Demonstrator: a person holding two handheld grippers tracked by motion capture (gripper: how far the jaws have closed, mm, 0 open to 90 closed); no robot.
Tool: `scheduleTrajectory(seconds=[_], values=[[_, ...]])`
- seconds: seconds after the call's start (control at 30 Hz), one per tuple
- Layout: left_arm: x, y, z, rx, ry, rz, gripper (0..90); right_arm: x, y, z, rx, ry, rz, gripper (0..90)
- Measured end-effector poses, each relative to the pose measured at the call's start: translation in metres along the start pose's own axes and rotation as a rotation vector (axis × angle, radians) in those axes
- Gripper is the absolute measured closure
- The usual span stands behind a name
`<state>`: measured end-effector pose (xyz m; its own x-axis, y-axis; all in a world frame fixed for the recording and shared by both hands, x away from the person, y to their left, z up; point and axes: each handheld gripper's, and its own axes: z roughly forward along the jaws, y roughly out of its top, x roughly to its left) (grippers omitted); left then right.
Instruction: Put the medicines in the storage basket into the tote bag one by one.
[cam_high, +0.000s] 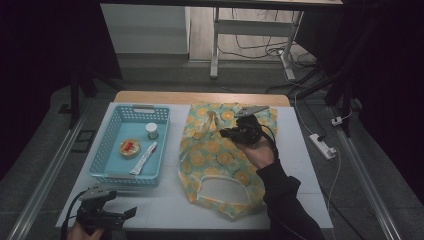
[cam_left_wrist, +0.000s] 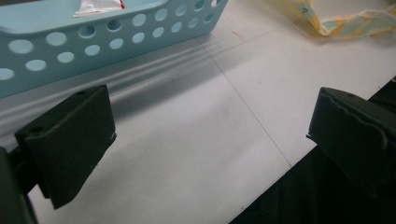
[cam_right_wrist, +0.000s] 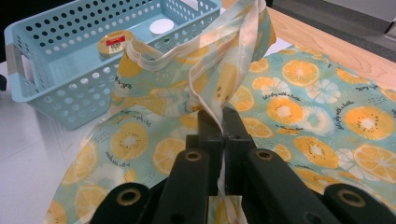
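Note:
A teal bag (cam_high: 215, 150) printed with orange and lemon slices lies flat on the white mat, its open mouth toward the near edge. My right gripper (cam_high: 225, 133) hovers over the bag's upper half, shut on one of its handle straps (cam_right_wrist: 233, 60). In the right gripper view the strap rises from between the closed jaws (cam_right_wrist: 222, 123) and loops above the bag (cam_right_wrist: 303, 93). At the table's near left corner my left gripper (cam_high: 131, 212) is held low. Its jaws (cam_left_wrist: 210, 135) stand wide apart over bare mat with nothing between them.
A light-blue perforated basket (cam_high: 136, 108) sits left of the bag. It holds a round yellow-labelled tin (cam_high: 130, 148), a small white-lidded jar (cam_high: 152, 130) and a white tube (cam_high: 144, 158). The basket's wall (cam_left_wrist: 93, 42) is just beyond my left gripper. A power strip (cam_high: 322, 146) lies on the floor at the right.

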<state>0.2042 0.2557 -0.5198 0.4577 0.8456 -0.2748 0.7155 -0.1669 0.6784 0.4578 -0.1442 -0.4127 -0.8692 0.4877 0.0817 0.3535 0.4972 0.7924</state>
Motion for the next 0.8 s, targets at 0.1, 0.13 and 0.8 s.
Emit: scheduleTrajectory(seconds=[0.1,0.13,0.8], values=[[-0.0002,-0.0001,-0.0009,-0.007,0.007,-0.003,0.2,0.0001,-0.0013,0.0,-0.003,0.01,0.0,89.8],[-0.0002,-0.0001,-0.0009,-0.007,0.008,-0.005,0.0,0.0003,-0.002,0.0003,-0.001,0.011,-0.005,89.8],[0.003,0.0062,-0.0079,-0.061,-0.004,0.021,0.0,0.0,-0.0053,-0.0036,-0.012,0.007,-0.009,89.8]])
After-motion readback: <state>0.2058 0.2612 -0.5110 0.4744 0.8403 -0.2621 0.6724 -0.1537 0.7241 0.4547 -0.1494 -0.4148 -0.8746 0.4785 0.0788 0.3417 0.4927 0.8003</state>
